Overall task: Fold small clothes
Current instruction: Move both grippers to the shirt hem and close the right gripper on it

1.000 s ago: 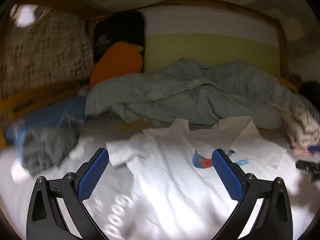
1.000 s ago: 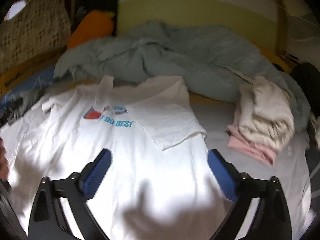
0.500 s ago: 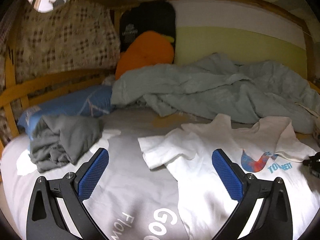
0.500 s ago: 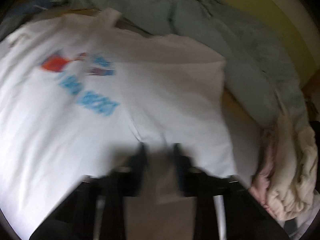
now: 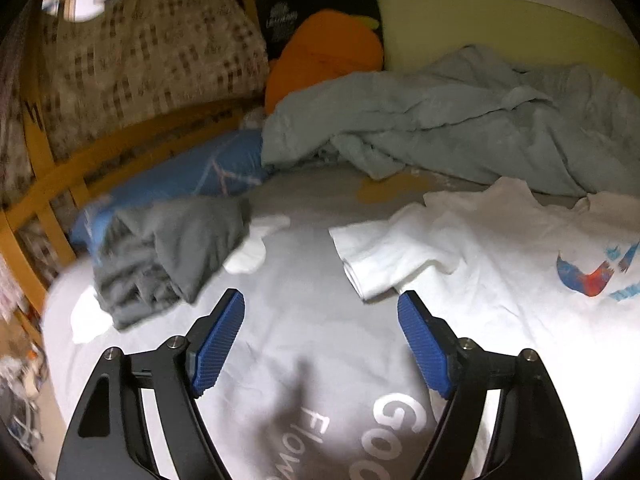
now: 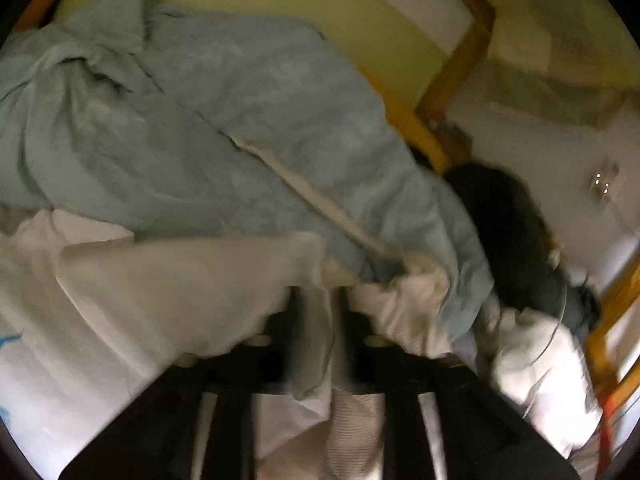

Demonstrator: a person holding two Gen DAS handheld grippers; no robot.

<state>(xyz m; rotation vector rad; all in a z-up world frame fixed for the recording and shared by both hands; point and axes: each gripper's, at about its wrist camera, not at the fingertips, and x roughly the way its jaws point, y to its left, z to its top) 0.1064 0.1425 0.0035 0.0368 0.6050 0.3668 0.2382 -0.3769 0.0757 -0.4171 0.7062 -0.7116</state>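
Note:
A white T-shirt (image 5: pixel 500 248) with a blue and red print lies flat on the bed, to the right in the left wrist view. Its left sleeve (image 5: pixel 372 256) is just beyond my left gripper (image 5: pixel 320 320), which is open and empty above the grey sheet. My right gripper (image 6: pixel 320 312) is shut on the T-shirt's right sleeve (image 6: pixel 192 288) and holds that cloth lifted off the bed; the view is blurred.
A crumpled grey garment (image 5: pixel 168 252) and a small white cloth (image 5: pixel 252 248) lie at left. A grey-green duvet (image 5: pixel 440 116) is bunched at the back. A blue pillow (image 5: pixel 192 176), an orange cushion (image 5: pixel 320 52), wooden bed rails (image 5: pixel 48 184) and a clothes pile (image 6: pixel 536 360) surround the area.
My left gripper has swung left and narrowed its opening, now facing the left sleeve. My right gripper closed on the right sleeve and lifted it.

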